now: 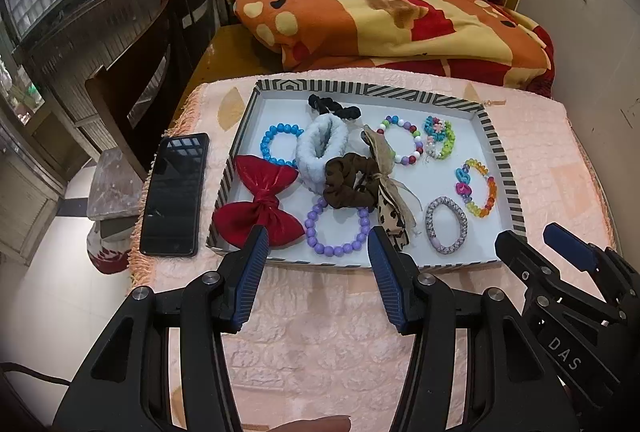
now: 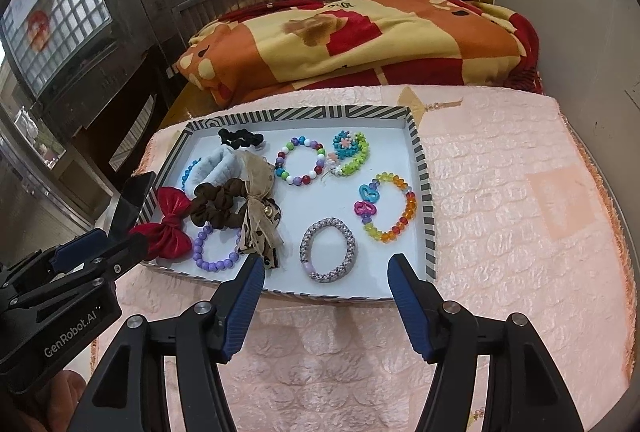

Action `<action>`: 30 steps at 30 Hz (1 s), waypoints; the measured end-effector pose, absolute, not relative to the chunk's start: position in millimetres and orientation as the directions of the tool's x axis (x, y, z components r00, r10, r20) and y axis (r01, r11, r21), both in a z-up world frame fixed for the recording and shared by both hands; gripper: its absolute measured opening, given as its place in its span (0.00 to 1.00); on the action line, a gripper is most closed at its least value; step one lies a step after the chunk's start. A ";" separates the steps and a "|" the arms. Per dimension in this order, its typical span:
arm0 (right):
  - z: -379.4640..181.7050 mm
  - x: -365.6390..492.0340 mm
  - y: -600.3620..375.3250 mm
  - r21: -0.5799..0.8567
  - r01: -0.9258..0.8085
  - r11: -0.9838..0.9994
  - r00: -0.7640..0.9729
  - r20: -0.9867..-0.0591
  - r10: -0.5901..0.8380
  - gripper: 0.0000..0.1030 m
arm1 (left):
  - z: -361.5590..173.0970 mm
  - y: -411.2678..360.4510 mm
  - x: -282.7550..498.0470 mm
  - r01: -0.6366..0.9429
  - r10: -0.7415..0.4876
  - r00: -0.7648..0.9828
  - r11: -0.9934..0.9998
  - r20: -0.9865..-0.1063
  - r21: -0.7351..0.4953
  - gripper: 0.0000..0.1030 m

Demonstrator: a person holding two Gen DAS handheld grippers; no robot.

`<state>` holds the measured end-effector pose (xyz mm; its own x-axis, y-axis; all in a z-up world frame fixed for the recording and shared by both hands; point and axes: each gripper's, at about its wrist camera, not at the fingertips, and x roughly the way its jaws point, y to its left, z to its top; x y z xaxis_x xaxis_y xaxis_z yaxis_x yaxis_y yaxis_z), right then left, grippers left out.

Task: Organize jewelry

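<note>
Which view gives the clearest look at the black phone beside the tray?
The left wrist view. There the phone lies fully visible, screen up, on the pink cloth left of the striped tray. In the right wrist view only a dark corner of it shows, behind the left gripper.

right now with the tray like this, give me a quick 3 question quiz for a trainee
1. True or false: the red bow lies partly over the striped tray's left wall.
2. Which item lies nearest the right tongs? A) grey braided hair tie B) blue bead bracelet C) black scrunchie
3. What lies on the cloth left of the tray, and are the left tongs holding anything?

Key:
1. True
2. A
3. A dark phone; no, both tongs are open and empty.
</note>
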<state>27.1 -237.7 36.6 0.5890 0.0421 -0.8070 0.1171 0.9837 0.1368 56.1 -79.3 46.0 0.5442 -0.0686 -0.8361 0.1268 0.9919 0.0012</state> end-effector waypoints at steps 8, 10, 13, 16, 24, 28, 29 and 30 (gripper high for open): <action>36.9 30.0 -234.5 0.141 0.112 0.984 0.588 -0.807 0.049 0.60 | 45.6 -77.2 54.6 0.124 -0.064 0.545 0.992 -0.836 0.005 0.50; 36.7 30.2 -234.0 0.140 0.111 0.984 0.588 -0.808 0.049 0.60 | 44.7 -76.0 55.2 0.125 -0.067 0.544 0.992 -0.837 0.002 0.50; 35.6 30.7 -233.1 0.141 0.110 0.984 0.584 -0.810 0.051 0.60 | 44.7 -75.2 56.0 0.128 -0.066 0.545 0.992 -0.836 0.005 0.50; 35.3 30.6 -232.3 0.140 0.108 0.984 0.582 -0.811 0.051 0.60 | 44.7 -75.3 56.0 0.126 -0.064 0.544 0.992 -0.837 0.006 0.50; 35.3 30.7 -231.6 0.140 0.109 0.984 0.582 -0.812 0.051 0.60 | 43.9 -74.3 57.2 0.128 -0.066 0.540 0.992 -0.839 0.005 0.50; 35.4 30.7 -231.0 0.141 0.106 0.984 0.579 -0.813 0.054 0.60 | 43.5 -74.0 57.2 0.130 -0.068 0.537 0.992 -0.841 0.003 0.50; 35.2 30.8 -230.7 0.140 0.105 0.985 0.579 -0.814 0.054 0.60 | 43.2 -73.9 57.1 0.129 -0.067 0.537 0.992 -0.841 0.003 0.50; 35.1 31.0 -230.8 0.139 0.104 0.985 0.578 -0.814 0.054 0.60 | 42.7 -73.7 57.3 0.128 -0.067 0.535 0.992 -0.842 0.002 0.50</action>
